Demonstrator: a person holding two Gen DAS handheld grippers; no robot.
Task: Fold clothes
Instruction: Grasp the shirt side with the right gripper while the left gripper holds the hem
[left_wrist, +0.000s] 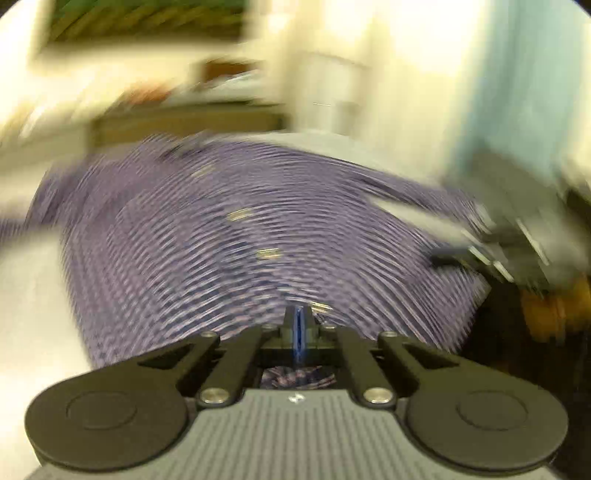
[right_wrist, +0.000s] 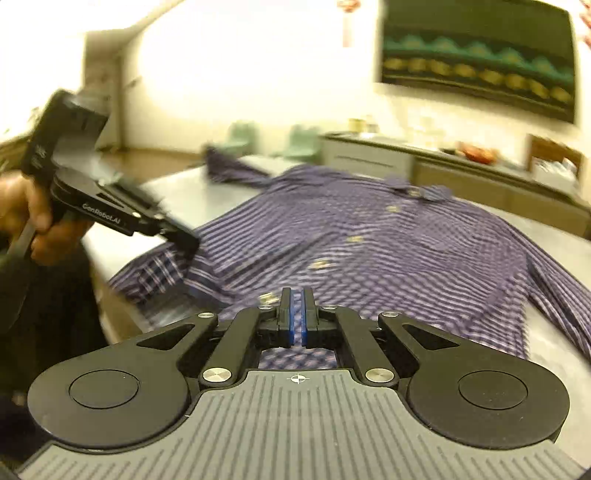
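Fingers of your left gripper (left_wrist: 300, 325) are pressed together, blue pads touching, with the hem of the purple checked shirt (left_wrist: 229, 236) right at their tips; the blur hides whether cloth is pinched between them, so you cannot tell if it is held. In the right wrist view that same gripper (right_wrist: 184, 242) comes in from the left with its tip down on the shirt's near-left corner, where the fabric is turned up, and your hand (right_wrist: 35, 221) is wrapped round its handle. Your right gripper (right_wrist: 296, 314) has its fingers nearly together, a thin gap showing between the blue pads and nothing in it, hovering at the shirt's (right_wrist: 369, 251) near hem. Beyond, the shirt lies spread front-up on the pale table (right_wrist: 184, 195), buttons running away from you toward the collar, one sleeve stretched to the far left corner. Further back stand a low counter (right_wrist: 369, 155) and a dark patterned wall hanging (right_wrist: 480, 59)
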